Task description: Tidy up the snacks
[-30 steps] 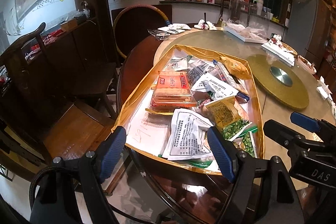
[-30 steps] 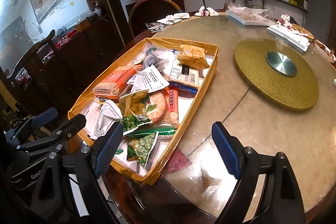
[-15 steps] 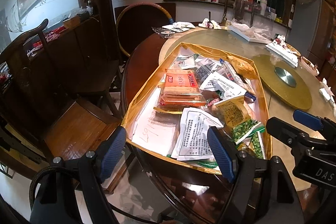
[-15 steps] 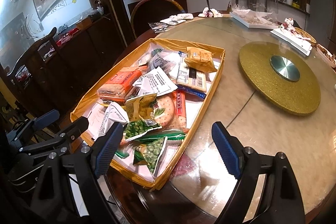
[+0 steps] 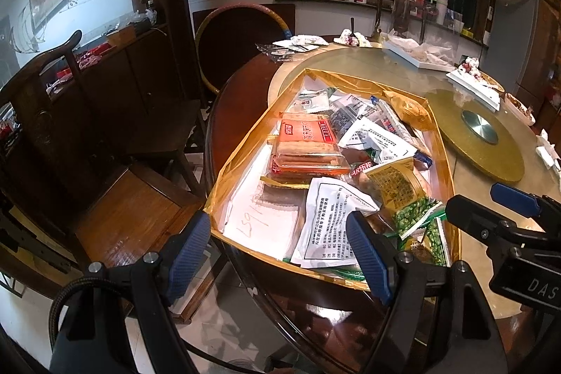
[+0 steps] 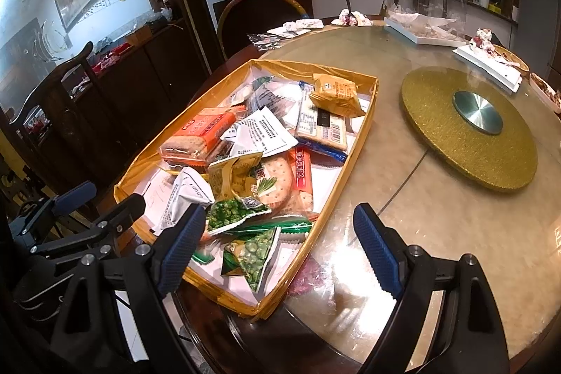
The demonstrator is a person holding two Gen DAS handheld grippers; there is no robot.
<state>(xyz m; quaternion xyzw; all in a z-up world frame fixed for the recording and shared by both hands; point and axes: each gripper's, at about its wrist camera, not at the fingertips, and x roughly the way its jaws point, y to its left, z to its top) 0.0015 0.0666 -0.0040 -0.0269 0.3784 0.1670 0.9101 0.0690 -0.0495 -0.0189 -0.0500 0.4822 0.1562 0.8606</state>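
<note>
Yellow tray (image 6: 364, 125) of snacks (image 6: 252, 163) sits at table (image 6: 455, 233) edge. Left gripper (image 5: 280, 255) and right gripper (image 6: 280, 247) both spread wide, empty, near its close end.

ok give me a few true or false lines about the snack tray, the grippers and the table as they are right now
1. Both the left gripper and the right gripper are open and hold nothing. True.
2. The snack tray has gold-coloured walls. True.
3. The orange cracker pack lies on the gold turntable. False: it lies in the tray, and the turntable sits apart, beside it.
4. The green pea packets lie at the tray's far end. False: they are at the near end, by the right gripper.
5. A yellow snack bag rests on top of other packets at the tray's far end. True.
</note>
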